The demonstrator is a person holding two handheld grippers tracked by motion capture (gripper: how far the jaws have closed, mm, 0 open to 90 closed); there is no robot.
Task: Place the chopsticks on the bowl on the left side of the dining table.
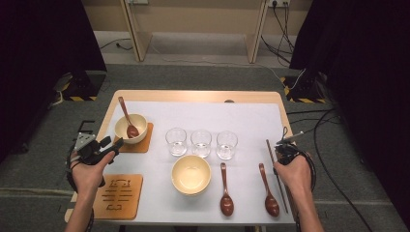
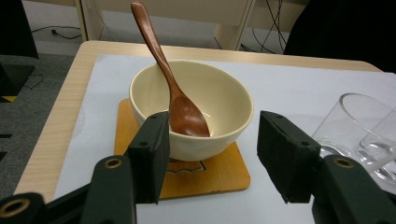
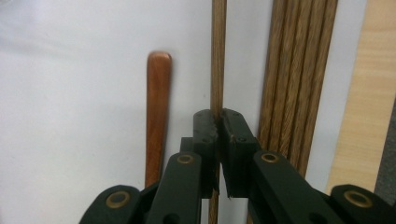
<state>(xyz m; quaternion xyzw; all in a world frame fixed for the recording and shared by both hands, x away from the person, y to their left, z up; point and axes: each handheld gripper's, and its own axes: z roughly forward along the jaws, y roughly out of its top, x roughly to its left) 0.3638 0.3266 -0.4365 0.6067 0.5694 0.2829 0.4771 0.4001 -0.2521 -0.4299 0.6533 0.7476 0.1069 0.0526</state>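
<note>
Nearest the lens in the right gripper view, the right hand-held gripper [image 3: 219, 122] has its black jaws pressed together on a single thin chopstick [image 3: 217, 51], which runs straight up between the pads and out of the top edge; its lower end is hidden behind the jaws. Just beside it lies a bundle of chopsticks [image 3: 299, 70] on the white mat [image 3: 70, 93], cut off at top and bottom, so their number is hard to count. On the other side, a brown spoon handle [image 3: 158, 107] shows, its bowl hidden behind the gripper.

In the high view the right hand covers most of that gripper at the table's [image 1: 193, 95] right edge.

The left hand-held gripper [image 2: 212, 154] is spread wide and holds nothing; its jaws stand near either side of a cream bowl [image 2: 229, 107] without touching it. The bowl sits on an orange coaster [image 2: 224, 177] and carries a wooden spoon [image 2: 180, 105] leaning on the rim. A clear glass [image 2: 359, 130] is cut off at the right edge.
</note>
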